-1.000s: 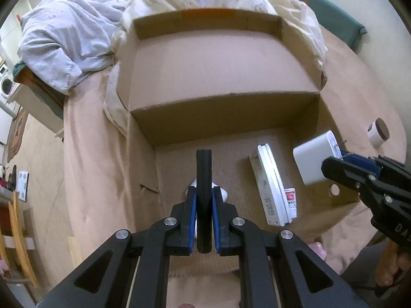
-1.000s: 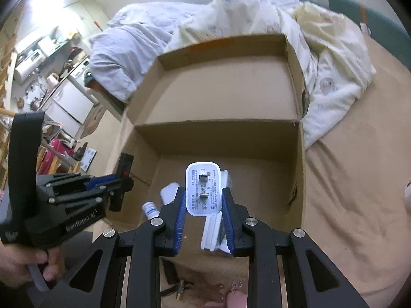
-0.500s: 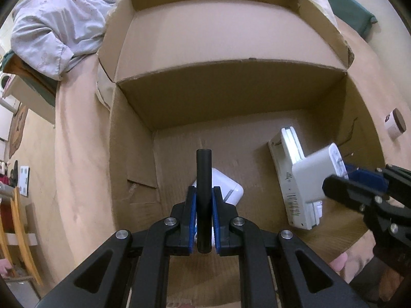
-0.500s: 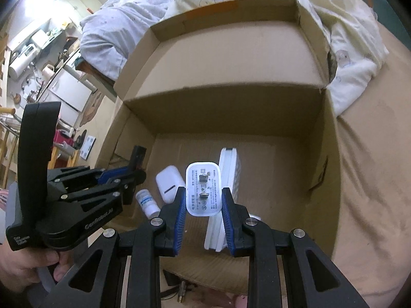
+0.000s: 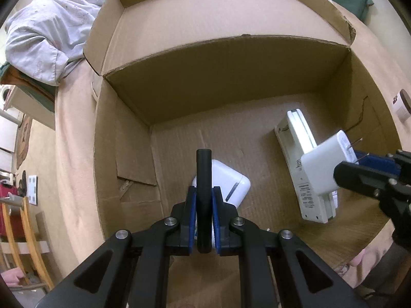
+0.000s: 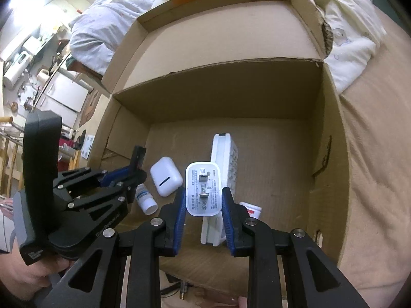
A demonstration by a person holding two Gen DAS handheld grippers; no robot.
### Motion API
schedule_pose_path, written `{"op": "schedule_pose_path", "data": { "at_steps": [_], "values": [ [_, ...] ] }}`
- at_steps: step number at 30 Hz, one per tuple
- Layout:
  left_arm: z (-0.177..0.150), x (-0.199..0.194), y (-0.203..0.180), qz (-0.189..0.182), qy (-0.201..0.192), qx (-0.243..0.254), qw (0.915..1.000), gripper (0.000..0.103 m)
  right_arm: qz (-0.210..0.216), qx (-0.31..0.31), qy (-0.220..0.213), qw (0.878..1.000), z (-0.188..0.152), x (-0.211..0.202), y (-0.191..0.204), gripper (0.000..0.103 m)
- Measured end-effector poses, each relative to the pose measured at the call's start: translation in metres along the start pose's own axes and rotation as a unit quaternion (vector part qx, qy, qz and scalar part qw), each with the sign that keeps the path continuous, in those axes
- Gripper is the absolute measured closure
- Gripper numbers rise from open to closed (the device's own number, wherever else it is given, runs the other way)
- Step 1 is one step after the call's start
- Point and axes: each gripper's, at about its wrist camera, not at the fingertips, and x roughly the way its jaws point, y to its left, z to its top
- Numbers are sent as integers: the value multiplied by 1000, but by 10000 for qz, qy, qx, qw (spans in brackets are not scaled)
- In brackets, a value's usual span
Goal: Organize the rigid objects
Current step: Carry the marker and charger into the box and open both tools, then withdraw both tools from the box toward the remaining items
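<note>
My left gripper (image 5: 203, 195) is shut on a black cylinder (image 5: 203, 179) and holds it above the floor of an open cardboard box (image 5: 231, 82). My right gripper (image 6: 203, 197) is shut on a white plug charger (image 6: 203, 188), prongs up, over the same box (image 6: 257, 89). The charger also shows in the left wrist view (image 5: 323, 164). On the box floor lie a white earbud case (image 5: 231, 184), a long white flat device (image 5: 300, 138) and a small white bottle (image 6: 146, 197).
The box sits on a tan-covered bed (image 5: 74, 138) with a crumpled duvet (image 5: 43, 38) behind it. A small brown-lidded jar (image 5: 402, 105) stands outside the box at the right. A small white tub (image 6: 251, 209) lies beside the flat device.
Both grippers have moved forward and down over the box with their objects held. The box interior now fills both views.
</note>
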Motion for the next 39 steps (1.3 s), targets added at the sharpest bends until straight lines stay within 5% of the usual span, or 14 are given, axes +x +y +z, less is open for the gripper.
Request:
{"op": "schedule_pose_path", "data": {
  "at_steps": [8, 12, 15, 19, 21, 24, 28, 39],
  "values": [
    [-3, -2, -2, 4, 1, -23, 10000, 93, -622, -241, -129, 9977, 2, -1, 5, 72],
    [-4, -4, -1, -4, -27, -23, 10000, 93, -881, -391, -405, 9945, 5, -10, 8, 34],
    [-4, -5, 1, -20, -45, -74, 10000, 92, -824, -333, -576, 9944, 8, -19, 5, 32],
    [-3, -10, 2, -13, -85, -128, 9999, 75, -747, -177, -684, 9947, 11, -24, -1, 19],
    [-3, -17, 1, -20, -142, -175, 9997, 64, -755, -135, -729, 9944, 11, -25, -2, 3],
    [-3, -26, 3, -174, -245, -298, 9991, 32, -773, -109, -793, 9938, 12, -26, -1, 3],
    [-3, -33, 3, -253, -322, -331, 9986, 9, -741, -64, -788, 9941, 11, -26, -2, 2],
    [-3, -41, 7, -234, -430, -418, 9979, 4, -705, 75, -826, 9941, 11, -31, -7, 2]
  ]
}}
